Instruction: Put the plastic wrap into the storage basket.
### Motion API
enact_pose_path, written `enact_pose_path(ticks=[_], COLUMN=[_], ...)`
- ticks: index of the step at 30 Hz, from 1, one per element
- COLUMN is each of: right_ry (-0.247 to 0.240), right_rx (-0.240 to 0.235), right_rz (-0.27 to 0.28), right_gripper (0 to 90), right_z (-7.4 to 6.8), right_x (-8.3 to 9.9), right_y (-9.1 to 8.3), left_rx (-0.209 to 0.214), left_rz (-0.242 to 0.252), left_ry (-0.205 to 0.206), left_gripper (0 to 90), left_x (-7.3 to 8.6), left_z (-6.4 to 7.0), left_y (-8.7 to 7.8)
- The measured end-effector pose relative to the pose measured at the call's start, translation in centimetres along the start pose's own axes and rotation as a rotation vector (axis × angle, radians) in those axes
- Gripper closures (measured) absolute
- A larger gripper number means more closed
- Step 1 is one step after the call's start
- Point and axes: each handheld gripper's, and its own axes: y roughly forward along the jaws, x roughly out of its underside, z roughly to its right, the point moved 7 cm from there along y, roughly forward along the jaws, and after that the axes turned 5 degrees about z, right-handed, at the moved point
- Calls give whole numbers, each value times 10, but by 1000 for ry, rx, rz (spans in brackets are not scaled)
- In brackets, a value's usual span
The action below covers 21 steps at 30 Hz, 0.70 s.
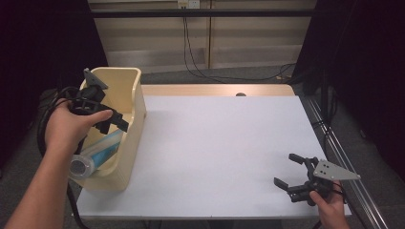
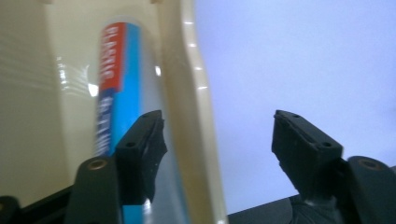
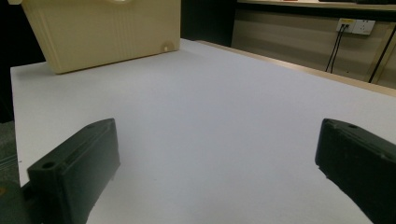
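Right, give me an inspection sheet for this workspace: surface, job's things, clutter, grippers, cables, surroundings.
Surface: white table top, bare across the middle; a wooden strip runs along its far edge.
Job's things: cream bin at the table's left edge; a clear tube with a blue and red label lies inside it.
Clutter: nothing seen.
Grippers: left gripper open, straddling the bin's right wall, one jaw inside by the tube, one outside. Right gripper open, low at the table's near right corner, holding nothing.
Cables: black cables hang down the far wall from a socket and trail on the floor; the left gripper's cable loops by the hand.
Surroundings: beige wall panels, dark curtains either side.
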Motion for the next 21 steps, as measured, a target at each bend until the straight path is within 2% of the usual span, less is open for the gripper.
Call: enact_pose_path(ticks=[8,13,16,21], right_ry=[2,-2,-2,-1], right_rx=[4,-1,-2,1], right_rz=[2,-7,-7,-4], right_gripper=[0,0,0,0], right_z=[1,-1,-1,0], right_x=[-1,1,1,1], right_y=[-2,-1,-2,-2], left_rx=[23,39,41,62], left_rz=[19,8,-19,-19], left_ry=[57,93,114,147], left_gripper=[308,263,249,211], left_x=[-4,-4,-2,-2], left_z=[21,35,42,55], left_y=[10,22,30,40])
